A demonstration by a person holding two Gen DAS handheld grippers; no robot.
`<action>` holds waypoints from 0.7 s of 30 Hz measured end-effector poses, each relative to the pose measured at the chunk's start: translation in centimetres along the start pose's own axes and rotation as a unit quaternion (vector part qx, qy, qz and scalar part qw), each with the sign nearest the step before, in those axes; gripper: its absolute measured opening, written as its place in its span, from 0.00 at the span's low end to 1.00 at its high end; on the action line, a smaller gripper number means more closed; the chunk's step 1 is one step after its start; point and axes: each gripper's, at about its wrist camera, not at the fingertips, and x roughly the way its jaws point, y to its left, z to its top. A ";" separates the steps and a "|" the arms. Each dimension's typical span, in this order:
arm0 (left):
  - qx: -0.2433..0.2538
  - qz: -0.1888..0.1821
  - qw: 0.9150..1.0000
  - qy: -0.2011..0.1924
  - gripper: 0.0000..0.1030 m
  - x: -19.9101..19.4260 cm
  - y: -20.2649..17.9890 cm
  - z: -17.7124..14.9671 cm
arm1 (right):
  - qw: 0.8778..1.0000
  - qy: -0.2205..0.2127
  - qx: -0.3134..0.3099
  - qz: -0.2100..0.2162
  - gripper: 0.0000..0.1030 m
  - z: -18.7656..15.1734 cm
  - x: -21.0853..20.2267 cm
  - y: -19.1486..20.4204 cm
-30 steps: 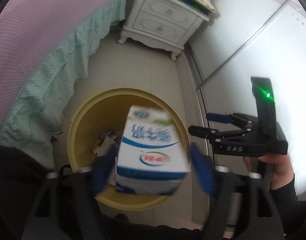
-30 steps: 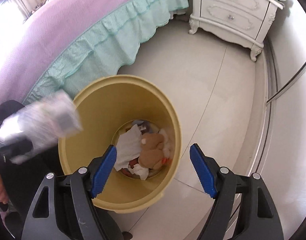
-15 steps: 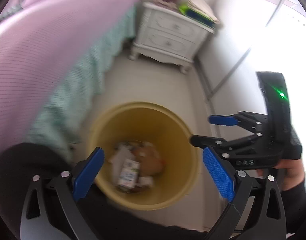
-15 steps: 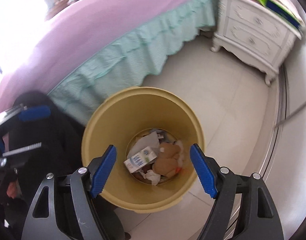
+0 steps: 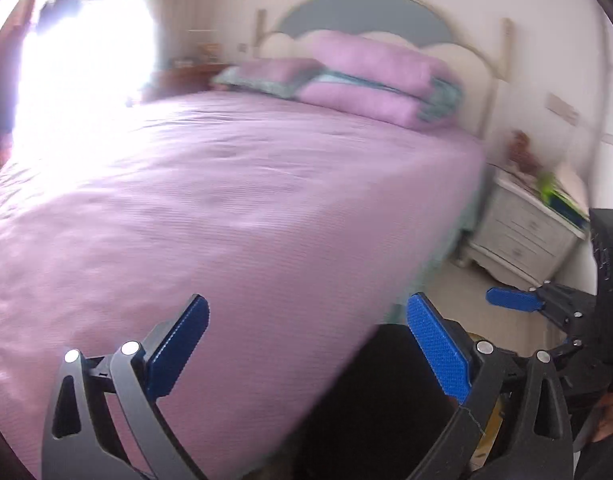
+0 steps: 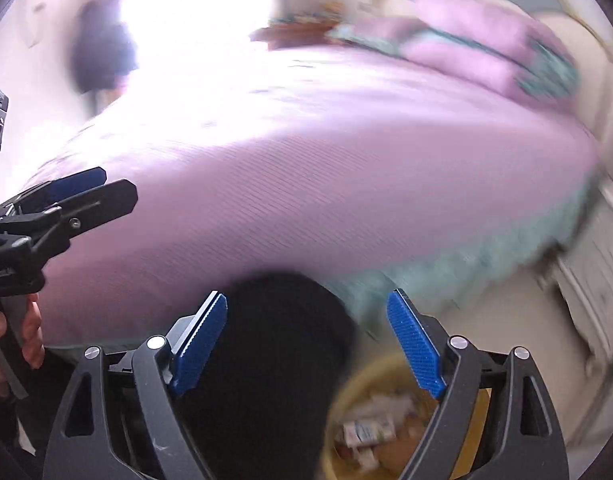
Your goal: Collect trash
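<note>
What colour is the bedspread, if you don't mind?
The bedspread is pink-lilac, clearest in the left wrist view.

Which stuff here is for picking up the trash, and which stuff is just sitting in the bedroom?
For the job:
- yellow bin, low in the right wrist view
- trash inside it, blurred
- left gripper, open and empty
- right gripper, open and empty

Just there:
- bed with a purple cover
- pillows
- white nightstand

Bed cover (image 5: 234,200): lilac, finely striped. Bed skirt (image 6: 446,268): mint green. Bin (image 6: 346,408): yellow. Nightstand (image 5: 522,236): white. Hand-held gripper pads (image 6: 202,340): blue, ribbed.
</note>
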 end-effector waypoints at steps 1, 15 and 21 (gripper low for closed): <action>-0.006 0.022 1.000 -0.006 0.96 -0.7 1.2 0.2 | 1.000 -0.004 -0.014 0.012 0.78 1.0 0.4 1.1; -0.118 0.265 0.956 -0.041 0.96 -6.8 12.7 0.6 | 0.990 -0.050 -0.089 0.099 0.92 8.9 4.4 13.3; -0.147 0.252 0.956 -0.024 0.96 -4.9 13.8 2.1 | 0.993 -0.045 -0.071 0.083 0.92 10.7 5.9 13.4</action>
